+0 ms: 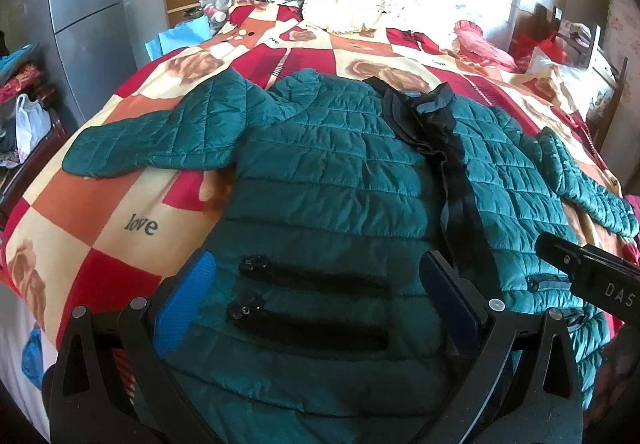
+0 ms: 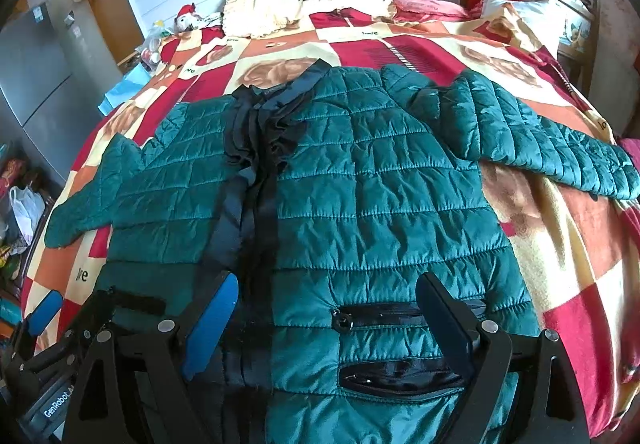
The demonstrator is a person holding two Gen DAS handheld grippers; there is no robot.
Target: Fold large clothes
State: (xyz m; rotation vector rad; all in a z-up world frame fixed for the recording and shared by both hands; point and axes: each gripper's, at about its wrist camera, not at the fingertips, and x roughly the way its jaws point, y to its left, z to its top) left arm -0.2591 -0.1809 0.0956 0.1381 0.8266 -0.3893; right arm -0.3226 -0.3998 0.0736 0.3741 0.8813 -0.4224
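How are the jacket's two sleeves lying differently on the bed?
The left sleeve lies out to the side, its cuff toward the fridge side of the bed. The right sleeve slants down toward the other bed edge, its cuff near the quilt's border. Both are teal, quilted, unfolded.

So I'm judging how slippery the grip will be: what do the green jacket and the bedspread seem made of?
Green jacket: apparently thin synthetic shell, nylon-like, padded; it has a sheen and stitched quilted panels. Bedspread: looks like soft matte printed fabric, perhaps fleece or cotton.
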